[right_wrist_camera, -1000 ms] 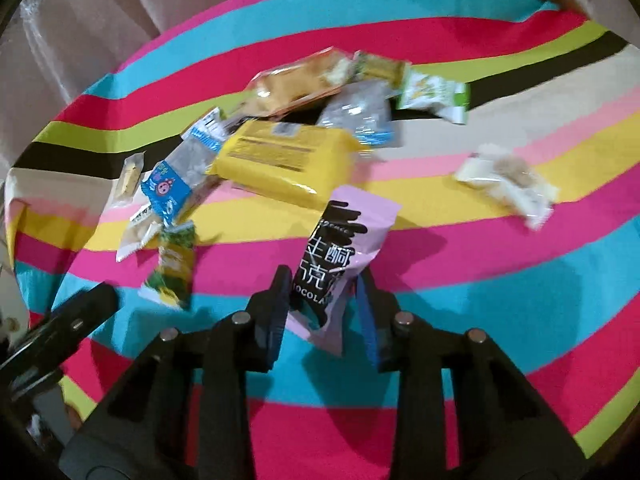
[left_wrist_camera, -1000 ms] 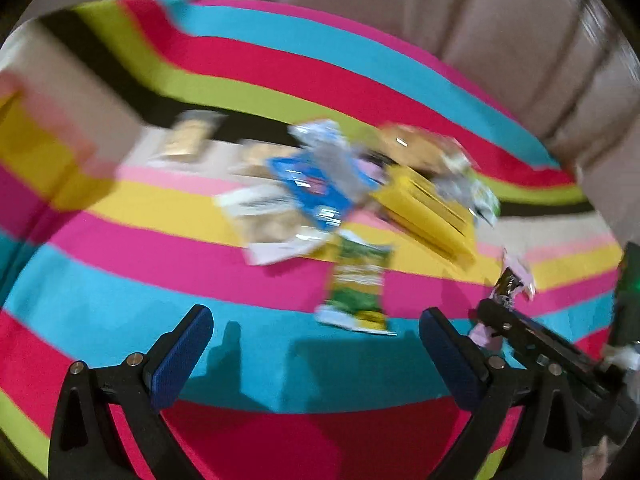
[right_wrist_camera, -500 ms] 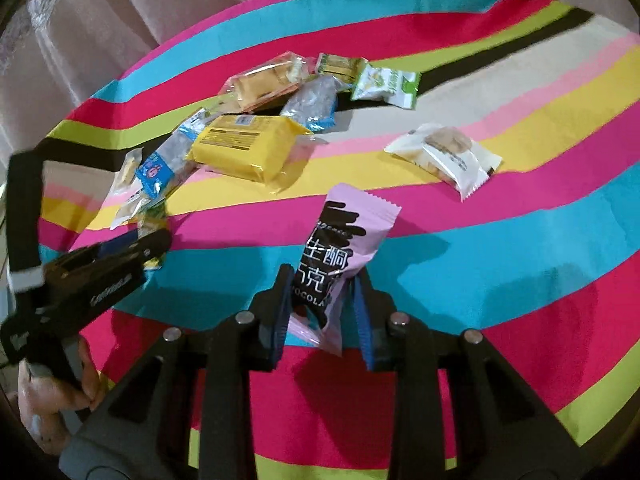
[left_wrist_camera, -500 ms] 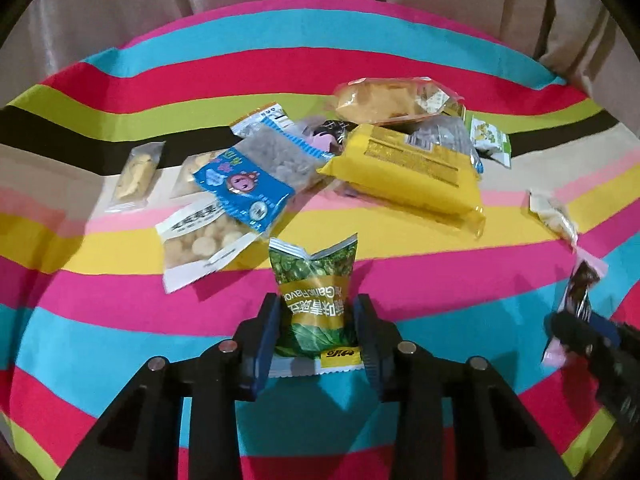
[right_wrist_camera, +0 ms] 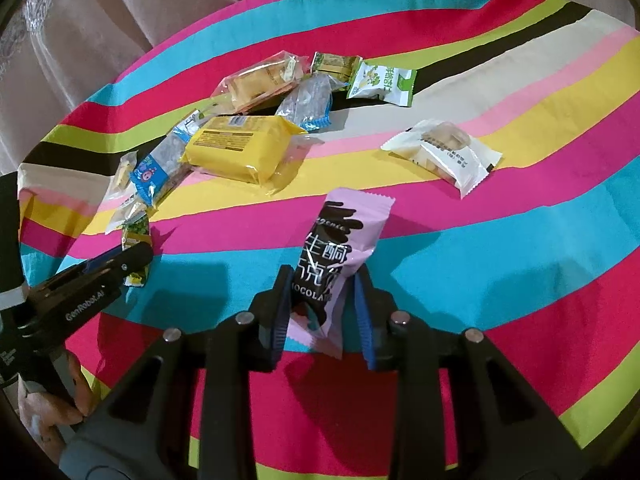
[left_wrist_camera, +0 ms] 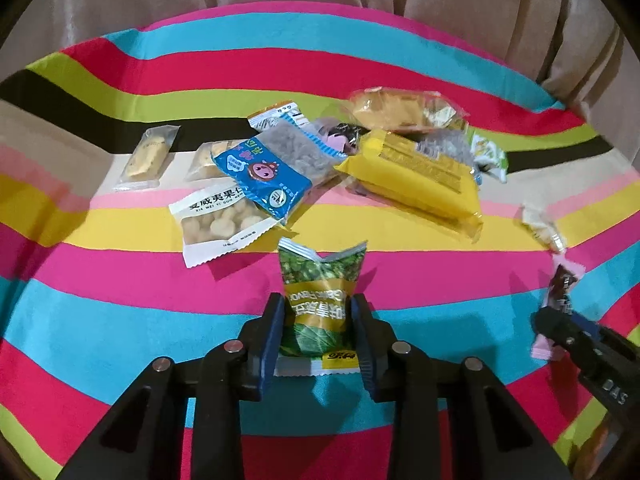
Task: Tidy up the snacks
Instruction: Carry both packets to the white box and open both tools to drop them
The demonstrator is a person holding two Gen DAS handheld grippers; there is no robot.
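**Both tools loaded, snack pile sitting in the middle of the striped surface**

You're holding a snack in each tool right now. Your left tool (left_wrist_camera: pixel 318 330) is closing on the green pea packet (left_wrist_camera: pixel 320 300), which is standing upright between the blue pads with its crimped top flaring open above them. Your right tool (right_wrist_camera: pixel 322 312) is also squeezing in, pinching the pink chocolate bar (right_wrist_camera: pixel 336 264) near its lower end, so the bar is leaning up and to the right out of the pads.

The rest of the snacks are lying on the striped surface (left_wrist_camera: pixel 120 312). The left view is giving you the better look at that side of the pile: the macadamia pack (left_wrist_camera: pixel 218 220) with the blue cartoon packet (left_wrist_camera: pixel 262 178) overlapping its top corner, and a small clear biscuit pack (left_wrist_camera: pixel 146 158) off on its own to the left. The big yellow pack (left_wrist_camera: pixel 416 174) is sitting right of those.

The right view is showing stuff the left one is barely catching: the white pastry pack (right_wrist_camera: pixel 444 154) lying well apart from the pile, plainly readable here but just a blurry sliver in the left view. It's also showing a green-and-white packet (right_wrist_camera: pixel 380 82) at the far edge of the heap, and a person's hand (right_wrist_camera: pixel 52 404) gripping the left tool's handle, which the left view isn't showing at all.
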